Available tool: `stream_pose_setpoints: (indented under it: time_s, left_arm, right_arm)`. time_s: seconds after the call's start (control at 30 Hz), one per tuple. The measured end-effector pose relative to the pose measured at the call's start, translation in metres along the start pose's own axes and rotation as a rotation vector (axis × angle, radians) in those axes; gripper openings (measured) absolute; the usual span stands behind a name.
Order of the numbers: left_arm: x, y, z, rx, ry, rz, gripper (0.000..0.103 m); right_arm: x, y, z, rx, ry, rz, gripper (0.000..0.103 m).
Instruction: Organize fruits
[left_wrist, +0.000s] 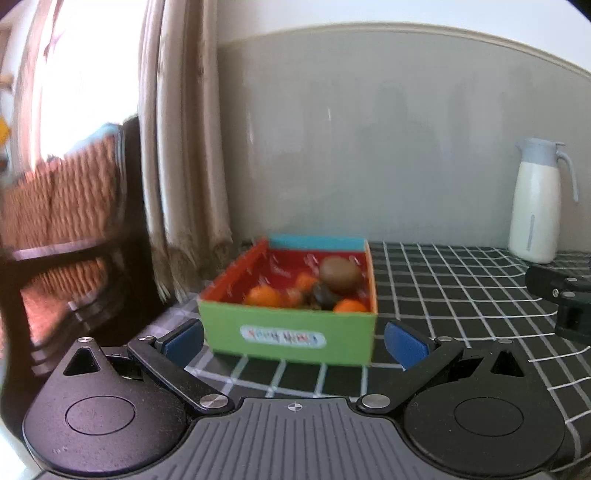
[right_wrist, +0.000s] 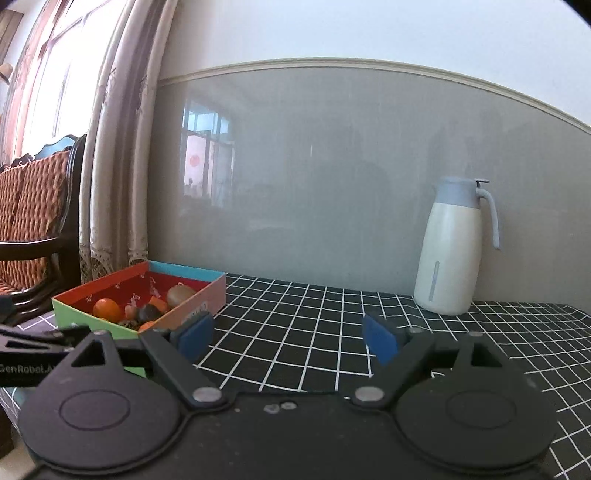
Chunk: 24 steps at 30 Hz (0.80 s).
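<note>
Blurred in the left view: box (left_wrist: 291, 332) of fruit at the table's (left_wrist: 461, 295) left end, contents hard to count. About three oranges (right_wrist: 107, 309) and one kiwi (right_wrist: 180, 294). Left gripper (left_wrist: 293, 341) released, empty. Right gripper (right_wrist: 288, 334) spread, empty. One jug (right_wrist: 448, 251).

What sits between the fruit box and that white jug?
Nothing: in the right wrist view, only bare checked tablecloth lies between the fruit box and white jug.
</note>
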<state>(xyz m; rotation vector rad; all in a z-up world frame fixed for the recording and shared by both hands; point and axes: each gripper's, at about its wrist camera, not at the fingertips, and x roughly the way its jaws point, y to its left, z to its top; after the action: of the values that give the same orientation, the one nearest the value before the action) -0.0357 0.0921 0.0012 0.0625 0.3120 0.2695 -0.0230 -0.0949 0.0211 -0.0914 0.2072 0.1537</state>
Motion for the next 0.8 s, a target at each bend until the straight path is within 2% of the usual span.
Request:
stream_pose_setpoints:
  time_s: [0.1, 0.27, 0.8]
  left_arm:
    - [-0.004, -0.004, 0.001, 0.017, -0.032, 0.002, 0.103]
    - [-0.005, -0.010, 0.002, 0.033, -0.039, -0.032, 0.103]
    - [-0.005, -0.012, 0.002, 0.041, -0.045, -0.039, 0.103]
  right_arm:
    - [0.000, 0.002, -0.002, -0.002, 0.007, 0.002, 0.087]
    - [-0.001, 0.008, -0.004, -0.035, 0.002, 0.005, 0.087]
    - [0.002, 0.008, -0.005, -0.043, 0.004, 0.001, 0.087]
